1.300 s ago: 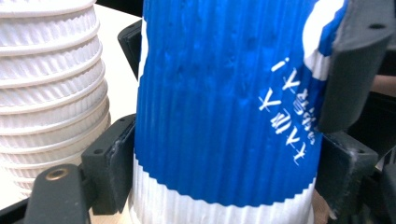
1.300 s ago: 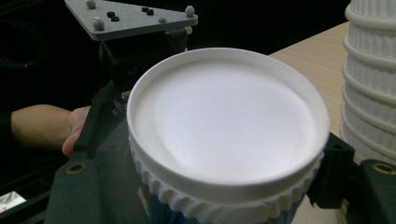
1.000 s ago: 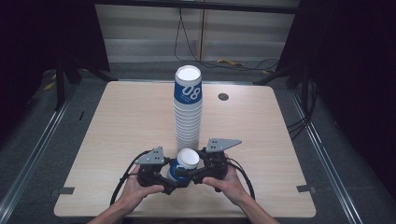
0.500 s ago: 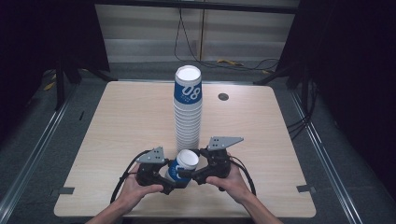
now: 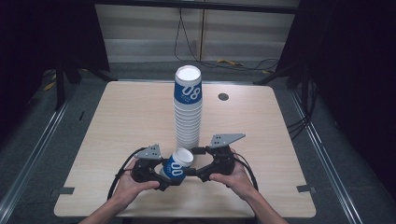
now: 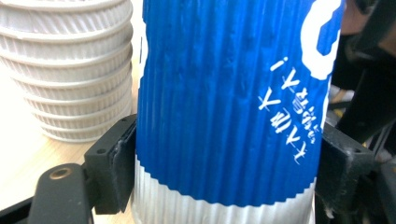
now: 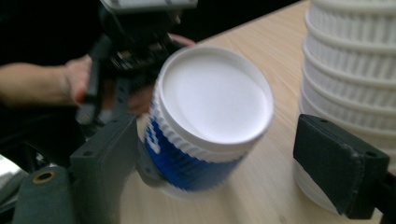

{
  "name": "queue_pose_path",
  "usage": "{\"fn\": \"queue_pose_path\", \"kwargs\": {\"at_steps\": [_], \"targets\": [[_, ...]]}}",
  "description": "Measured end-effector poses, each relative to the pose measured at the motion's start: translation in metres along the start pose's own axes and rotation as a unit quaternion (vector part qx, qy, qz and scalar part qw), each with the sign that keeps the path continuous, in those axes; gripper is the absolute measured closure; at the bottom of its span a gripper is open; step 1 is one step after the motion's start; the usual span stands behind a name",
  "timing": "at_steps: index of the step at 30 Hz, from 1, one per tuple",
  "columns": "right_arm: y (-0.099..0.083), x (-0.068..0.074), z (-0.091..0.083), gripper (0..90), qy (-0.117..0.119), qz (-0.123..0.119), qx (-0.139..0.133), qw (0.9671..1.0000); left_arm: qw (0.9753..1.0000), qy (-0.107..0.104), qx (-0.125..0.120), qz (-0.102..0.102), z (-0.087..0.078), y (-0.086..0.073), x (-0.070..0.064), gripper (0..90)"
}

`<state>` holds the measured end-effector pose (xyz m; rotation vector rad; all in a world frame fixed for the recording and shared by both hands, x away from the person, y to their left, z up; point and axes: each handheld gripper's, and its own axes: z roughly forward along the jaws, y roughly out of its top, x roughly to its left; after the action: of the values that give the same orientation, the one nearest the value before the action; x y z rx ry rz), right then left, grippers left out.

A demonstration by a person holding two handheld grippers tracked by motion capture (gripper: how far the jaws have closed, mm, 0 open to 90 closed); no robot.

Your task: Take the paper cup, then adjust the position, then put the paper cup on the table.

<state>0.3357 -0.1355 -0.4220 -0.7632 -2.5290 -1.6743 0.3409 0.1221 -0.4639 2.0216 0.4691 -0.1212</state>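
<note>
The blue ribbed paper cup (image 5: 178, 164) (white print on its sleeve) hangs tilted over the near edge of the pale wooden table (image 5: 116, 121), clamped between the left gripper's (image 5: 161, 175) jaws. The right gripper (image 5: 198, 173) faces its white mouth, jaws apart. The tall stack of white ribbed cups (image 5: 187, 112) stands just behind

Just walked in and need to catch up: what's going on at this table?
A person works with a tool in each hand near the table's front edge. The left tool is shut on a blue paper cup, held tilted. The right tool stands open around the cup's white end. A tall stack of cups stands just behind.
</note>
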Motion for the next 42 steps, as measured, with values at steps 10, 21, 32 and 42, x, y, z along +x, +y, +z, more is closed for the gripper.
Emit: {"fn": "queue_pose_path", "kwargs": {"at_steps": [10,21,32,42], "targets": [[-0.0031,-0.0001,-0.0019,16.4,-0.02,0.002,0.05,0.9986,0.9992,0.006,0.037,0.011,-0.0017,0.0025,-0.0017,21.0],[-0.0056,-0.0011,-0.0043,15.9,-0.012,0.002,0.073,0.9973,0.9976,0.011,0.065,0.02,-0.0011,0.0055,0.0009,21.3],[-0.0057,-0.0054,-0.0017,14.9,-0.001,-0.001,0.098,0.9952,0.9953,0.016,0.092,0.025,0.0025,0.0063,0.0027,21.7],[-0.0071,-0.0006,0.0017,17.8,-0.006,-0.022,0.126,0.9917,0.9932,0.024,0.109,0.033,0.0008,0.009,-0.0025,21.8]]}}
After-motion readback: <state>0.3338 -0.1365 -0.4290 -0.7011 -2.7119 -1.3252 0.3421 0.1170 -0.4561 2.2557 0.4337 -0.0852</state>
